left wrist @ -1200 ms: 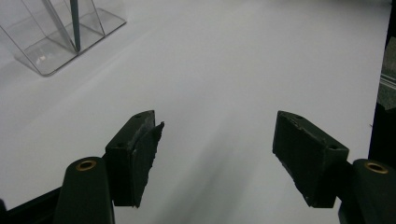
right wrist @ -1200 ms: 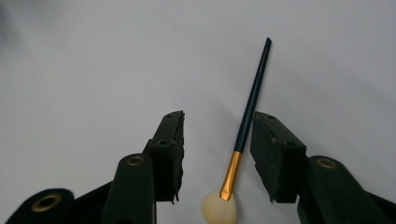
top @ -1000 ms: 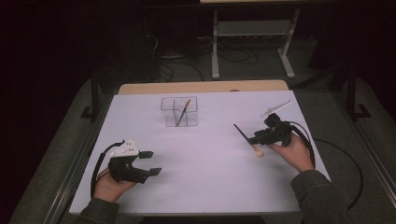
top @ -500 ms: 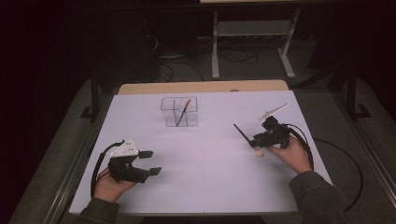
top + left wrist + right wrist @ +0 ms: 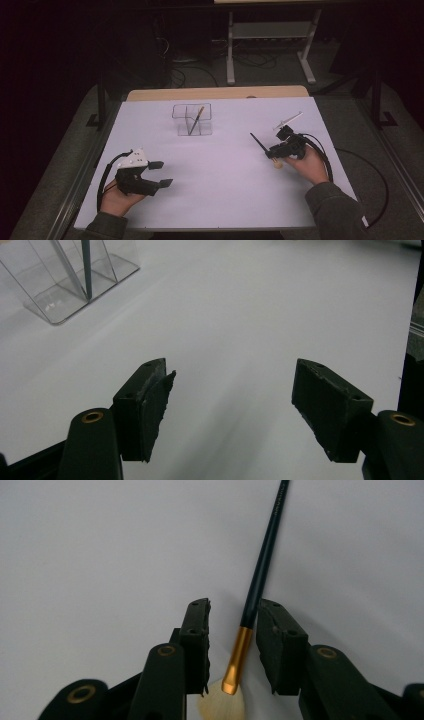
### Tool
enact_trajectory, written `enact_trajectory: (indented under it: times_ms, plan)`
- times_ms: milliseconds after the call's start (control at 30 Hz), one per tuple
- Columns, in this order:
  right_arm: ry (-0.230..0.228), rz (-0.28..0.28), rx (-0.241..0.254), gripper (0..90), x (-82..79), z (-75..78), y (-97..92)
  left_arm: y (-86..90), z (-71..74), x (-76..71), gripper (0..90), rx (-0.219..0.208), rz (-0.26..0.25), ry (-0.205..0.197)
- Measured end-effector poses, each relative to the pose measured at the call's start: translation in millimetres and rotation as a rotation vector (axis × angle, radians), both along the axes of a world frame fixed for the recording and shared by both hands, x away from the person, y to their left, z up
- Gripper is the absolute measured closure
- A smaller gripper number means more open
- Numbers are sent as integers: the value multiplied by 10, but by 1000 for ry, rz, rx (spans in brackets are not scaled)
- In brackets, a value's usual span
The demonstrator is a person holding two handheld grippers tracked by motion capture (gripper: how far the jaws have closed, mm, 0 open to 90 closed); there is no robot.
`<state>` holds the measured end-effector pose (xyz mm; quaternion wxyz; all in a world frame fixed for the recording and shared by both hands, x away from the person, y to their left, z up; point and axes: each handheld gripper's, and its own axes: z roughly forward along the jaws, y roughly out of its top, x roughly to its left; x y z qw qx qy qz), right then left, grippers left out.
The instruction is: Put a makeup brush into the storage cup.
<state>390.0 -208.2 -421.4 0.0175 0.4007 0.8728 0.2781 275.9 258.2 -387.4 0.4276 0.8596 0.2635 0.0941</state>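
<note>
Left tongs [image 5: 162, 173] stand wide, with nothing between them, low over the white surface [image 5: 220, 200] at its near left. Right tongs [image 5: 232, 630], just closing, flank a brush [image 5: 255, 590] lying on the surface; one pad touches its handle, the other stands apart. Farther back sits a clear holder [image 5: 192, 119] containing another brush [image 5: 196, 120].

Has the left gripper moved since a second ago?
No. The left gripper sits at the same spot near the table's front left, equally far from the clear organizer.
</note>
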Motion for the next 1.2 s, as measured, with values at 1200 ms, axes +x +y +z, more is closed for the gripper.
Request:
enact_trajectory:
  times_ms: [1200]
  plan:
    - [0,-10,-86,774,16,-79,67,9,4,6,299,-9,-6,-2]
